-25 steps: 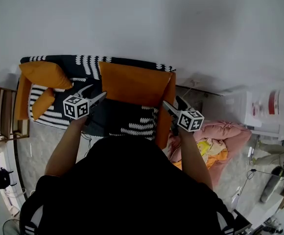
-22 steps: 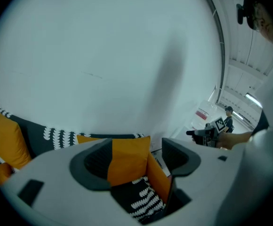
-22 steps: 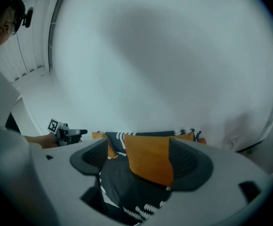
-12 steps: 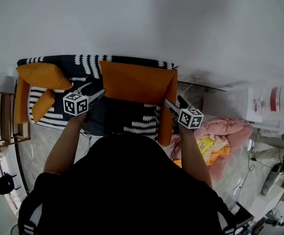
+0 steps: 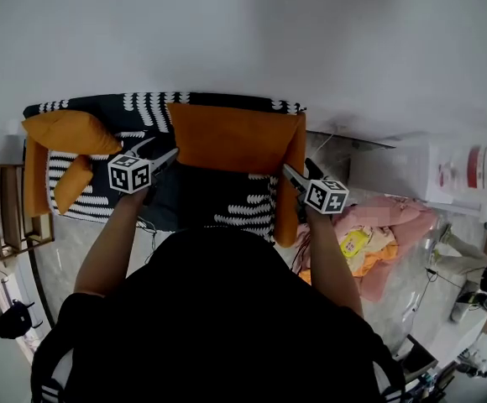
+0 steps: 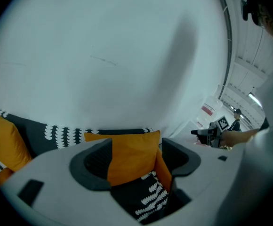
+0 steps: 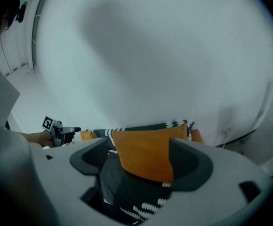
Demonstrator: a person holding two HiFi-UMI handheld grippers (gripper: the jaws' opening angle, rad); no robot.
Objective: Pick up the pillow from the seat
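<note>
The orange pillow point(image 5: 231, 139) stands propped against the back of the patterned seat point(image 5: 227, 212). I have my left tongs point(image 5: 164, 151) and right tongs point(image 5: 298, 171) at its two side edges (one each), both spread wide and empty, ready to pinch both ends together.

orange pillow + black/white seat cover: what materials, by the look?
Orange pillow: matte woven fabric by the look, no sheen, soft rounded corners. Seat cover: also cloth, matte black with white dashes, printed or woven; it lies in soft folds. Exact fibre can't be told.
</note>
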